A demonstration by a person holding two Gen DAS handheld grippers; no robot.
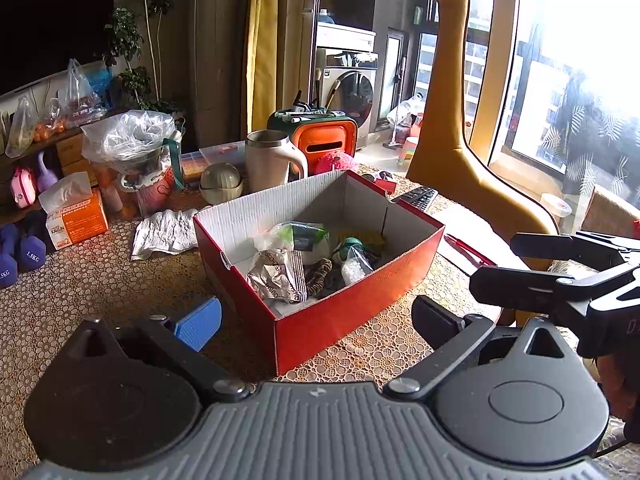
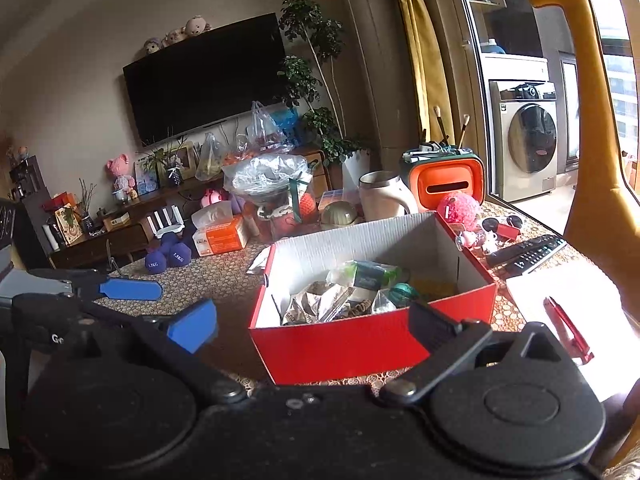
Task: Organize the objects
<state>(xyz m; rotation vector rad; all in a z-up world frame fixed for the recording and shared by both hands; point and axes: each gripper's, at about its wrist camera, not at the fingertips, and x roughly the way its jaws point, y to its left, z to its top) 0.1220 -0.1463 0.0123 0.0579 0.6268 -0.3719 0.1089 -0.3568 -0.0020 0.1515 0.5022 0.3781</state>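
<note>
The red cardboard box [image 1: 320,264] sits mid-table, part-filled with light, crinkly packets. Left gripper [image 1: 320,318] and right gripper [image 2: 316,322] stand wide apart, empty. The thin walls flex; grip the rims.

Left gripper [image 1: 316,320] spread wide; right gripper [image 2: 312,326] likewise.

both wrist views closely face red box [image 1: 340,312].

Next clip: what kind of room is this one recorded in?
Most likely a lived-in home living room. A large wall-mounted television hangs above a low cabinet, a washing machine stands behind the glass doors, and the patterned table holds household clutter around a red cardboard box.
</note>
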